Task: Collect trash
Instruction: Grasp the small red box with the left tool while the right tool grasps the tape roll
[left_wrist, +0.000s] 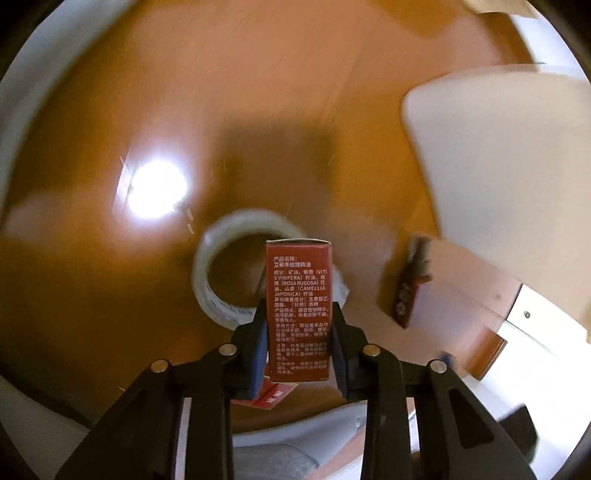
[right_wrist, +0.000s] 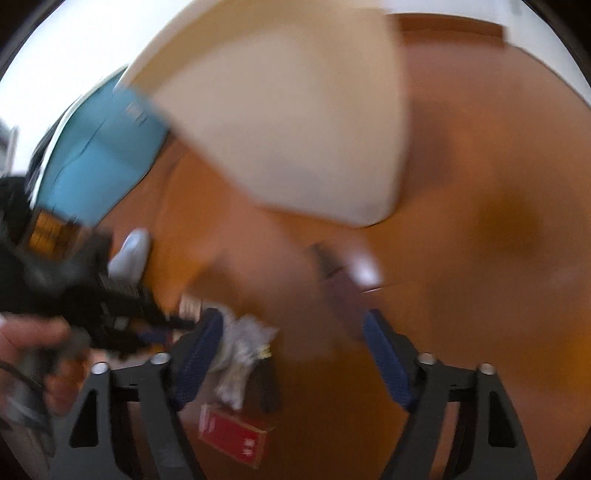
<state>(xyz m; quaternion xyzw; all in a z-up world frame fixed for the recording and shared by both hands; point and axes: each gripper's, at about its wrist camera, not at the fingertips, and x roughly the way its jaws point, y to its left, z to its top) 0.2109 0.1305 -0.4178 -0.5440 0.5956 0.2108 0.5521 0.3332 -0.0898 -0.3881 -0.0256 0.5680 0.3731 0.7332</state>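
My left gripper (left_wrist: 299, 325) is shut on a red carton (left_wrist: 300, 306) printed with white text and holds it upright above the wooden table. A roll of clear tape (left_wrist: 236, 266) lies on the table just behind the carton. A dark red wrapper (left_wrist: 410, 284) lies to the right. My right gripper (right_wrist: 291, 350) is open and empty above the table. A crumpled silver wrapper (right_wrist: 240, 354) lies by its left finger, and a flat red box (right_wrist: 236, 435) lies below it. A blurred dark red item (right_wrist: 343, 291) lies near the right finger.
A large cream pad or board (left_wrist: 498, 177) lies on the table's right side and also shows in the right wrist view (right_wrist: 295, 118). A blue box (right_wrist: 99, 162) and a white object (right_wrist: 131, 254) sit at left. A hand (right_wrist: 33, 332) holds the other gripper there.
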